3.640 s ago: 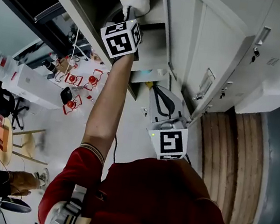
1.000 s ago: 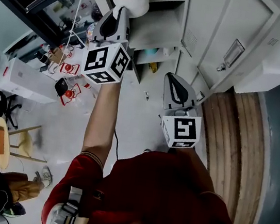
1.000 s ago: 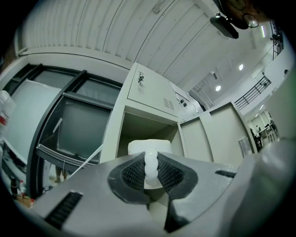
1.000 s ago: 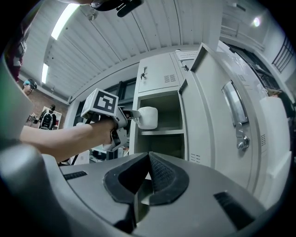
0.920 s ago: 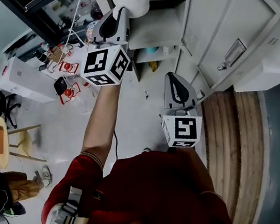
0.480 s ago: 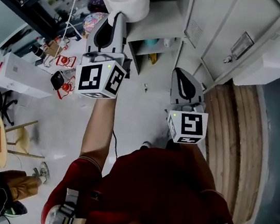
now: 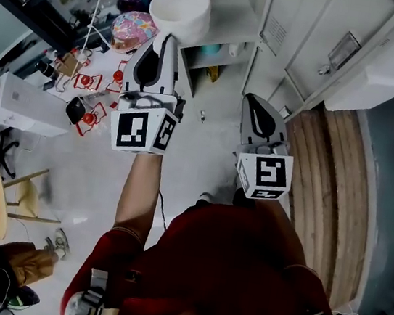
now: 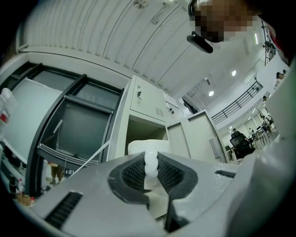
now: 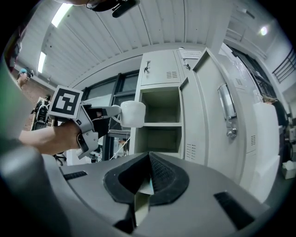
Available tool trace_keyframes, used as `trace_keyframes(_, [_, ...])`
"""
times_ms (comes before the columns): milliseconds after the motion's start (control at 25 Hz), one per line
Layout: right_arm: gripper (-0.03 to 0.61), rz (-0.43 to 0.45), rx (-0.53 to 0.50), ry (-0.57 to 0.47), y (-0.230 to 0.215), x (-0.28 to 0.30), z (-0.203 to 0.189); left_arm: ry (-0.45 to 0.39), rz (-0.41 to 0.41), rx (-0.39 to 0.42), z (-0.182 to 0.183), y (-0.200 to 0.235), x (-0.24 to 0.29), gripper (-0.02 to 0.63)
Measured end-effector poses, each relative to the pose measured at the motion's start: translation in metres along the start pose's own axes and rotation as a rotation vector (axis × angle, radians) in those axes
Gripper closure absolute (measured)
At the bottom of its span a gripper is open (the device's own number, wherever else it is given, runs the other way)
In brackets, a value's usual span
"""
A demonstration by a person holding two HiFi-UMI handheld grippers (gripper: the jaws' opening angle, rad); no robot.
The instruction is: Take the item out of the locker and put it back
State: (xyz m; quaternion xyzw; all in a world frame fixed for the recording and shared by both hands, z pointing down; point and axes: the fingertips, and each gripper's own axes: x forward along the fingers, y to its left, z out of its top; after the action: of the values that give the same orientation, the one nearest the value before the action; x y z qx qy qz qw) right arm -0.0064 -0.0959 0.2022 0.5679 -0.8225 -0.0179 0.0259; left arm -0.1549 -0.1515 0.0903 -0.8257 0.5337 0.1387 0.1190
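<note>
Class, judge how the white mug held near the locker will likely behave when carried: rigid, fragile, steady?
The white glossy mug looks rigid, probably ceramic, so likely breakable if knocked against the pale metal locker. The left hand-held gripper pinches only its handle, so the body may pivot or slip.

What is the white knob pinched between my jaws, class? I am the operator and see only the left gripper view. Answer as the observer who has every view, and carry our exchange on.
Observer: It is the handle of a white mug. The head view shows the left gripper holding the mug upright by that handle.
Operator: Is the mug inside the locker?
Observer: No. The right gripper view shows it in front of the left edge of the locker, outside the open compartment.
Operator: And my other gripper?
Observer: Its own view shows the right gripper with jaws together and nothing between them.
</note>
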Motion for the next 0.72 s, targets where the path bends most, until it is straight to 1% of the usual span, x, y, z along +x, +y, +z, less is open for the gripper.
trace_keyframes(320, [0.578, -0.034, 0.003, 0.016, 0.009, -0.015, -0.014, -0.001, -0.015, 0.003, -0.012, -0.007, -0.042, 0.565])
trace_keyframes(720, [0.578, -0.064, -0.001, 0.009, 0.018, -0.026, -0.023, 0.02, -0.064, 0.008, -0.04, -0.022, -0.079, 0.565])
